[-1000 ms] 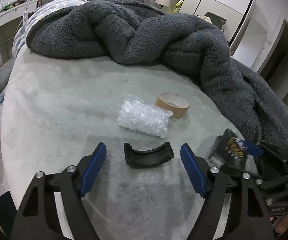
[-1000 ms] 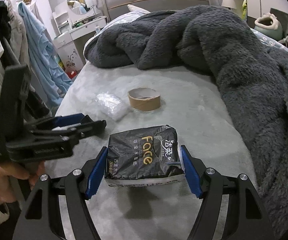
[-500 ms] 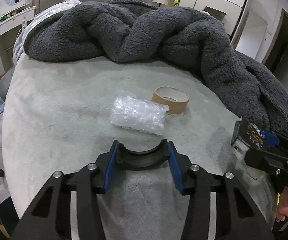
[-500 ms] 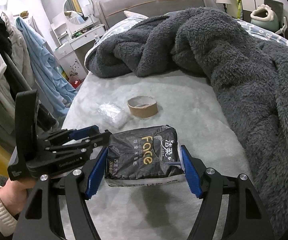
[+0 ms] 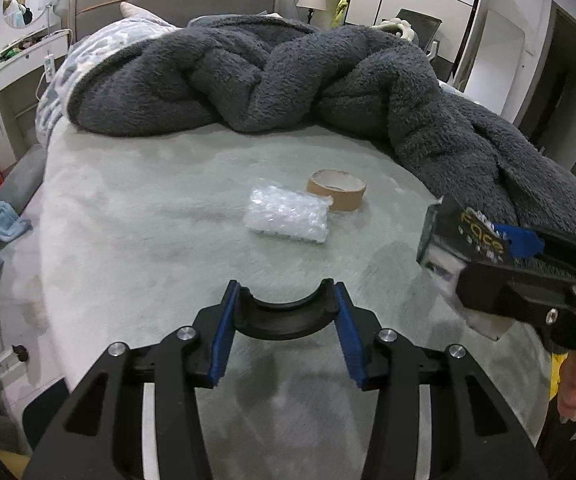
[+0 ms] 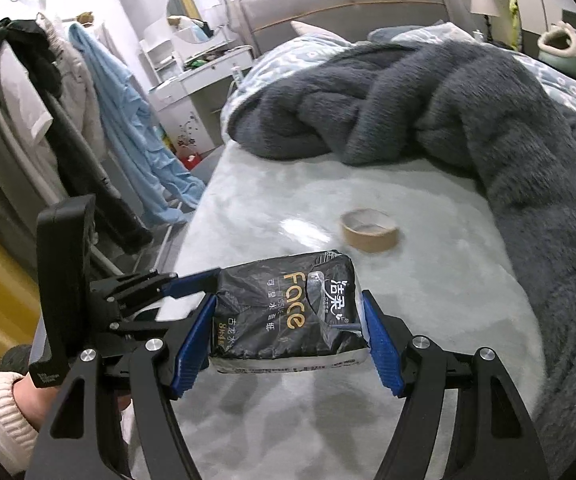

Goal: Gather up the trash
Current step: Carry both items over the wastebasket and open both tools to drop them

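A bed covered in a pale grey-green plush sheet (image 5: 135, 216) serves as the work surface, with a rumpled dark grey fleece blanket (image 5: 271, 80) heaped toward the headboard. Both of the person's hands are busy gathering rubbish.

The left hand-held gripper (image 5: 285, 320) is narrowed about a curved black plastic half-ring (image 5: 283, 318), its blue pads pressing the piece's two ends, so the piece spans the gap like a bridge; it looks raised just clear of the sheet.

The right hand-held gripper (image 6: 288, 338) stands wider, clamped on the sides of a crumpled black tissue packet with gold lettering (image 6: 285, 310), carried above the bed. The two loads seem held up ready to be taken away together.

Still lying on the sheet, farther in, are a clear wad of bubble wrap (image 5: 288, 220) and, just beside it, an empty brown cardboard tape roll (image 5: 336, 194); these likely remain to be collected.
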`<move>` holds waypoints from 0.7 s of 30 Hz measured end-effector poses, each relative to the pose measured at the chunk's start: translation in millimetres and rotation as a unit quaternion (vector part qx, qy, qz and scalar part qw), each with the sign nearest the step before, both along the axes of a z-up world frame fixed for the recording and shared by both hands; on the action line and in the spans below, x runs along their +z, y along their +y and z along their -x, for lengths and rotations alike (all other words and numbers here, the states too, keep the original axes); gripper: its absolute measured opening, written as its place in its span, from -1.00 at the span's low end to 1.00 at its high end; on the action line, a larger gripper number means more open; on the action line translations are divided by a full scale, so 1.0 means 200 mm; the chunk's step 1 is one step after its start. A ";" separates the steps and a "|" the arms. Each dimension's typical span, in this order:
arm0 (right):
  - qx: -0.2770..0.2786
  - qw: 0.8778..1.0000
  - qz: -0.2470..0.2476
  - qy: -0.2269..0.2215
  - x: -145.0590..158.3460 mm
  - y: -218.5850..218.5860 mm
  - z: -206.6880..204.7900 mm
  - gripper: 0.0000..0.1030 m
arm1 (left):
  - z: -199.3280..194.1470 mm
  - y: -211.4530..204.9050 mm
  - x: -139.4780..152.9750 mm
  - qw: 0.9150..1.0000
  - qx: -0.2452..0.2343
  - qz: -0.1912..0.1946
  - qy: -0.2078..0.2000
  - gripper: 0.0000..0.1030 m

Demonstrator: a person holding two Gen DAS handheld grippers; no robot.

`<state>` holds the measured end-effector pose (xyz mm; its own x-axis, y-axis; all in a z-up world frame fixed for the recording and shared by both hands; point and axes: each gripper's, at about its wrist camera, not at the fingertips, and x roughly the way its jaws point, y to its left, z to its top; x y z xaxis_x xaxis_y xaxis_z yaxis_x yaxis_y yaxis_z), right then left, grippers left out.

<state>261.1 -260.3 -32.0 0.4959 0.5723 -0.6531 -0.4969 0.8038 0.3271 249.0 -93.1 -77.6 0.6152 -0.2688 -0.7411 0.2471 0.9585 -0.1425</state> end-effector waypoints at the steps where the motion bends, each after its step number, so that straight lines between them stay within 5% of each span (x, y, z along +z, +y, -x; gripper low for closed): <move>1: 0.004 1.000 -0.001 -0.003 0.02 0.02 0.00 0.39 | 0.02 0.02 0.01 1.000 0.002 -0.001 0.002 -0.05; 21: 0.051 0.999 -0.009 -0.013 0.12 0.40 0.05 0.39 | 0.29 0.47 0.08 0.996 0.086 -0.014 0.013 -0.05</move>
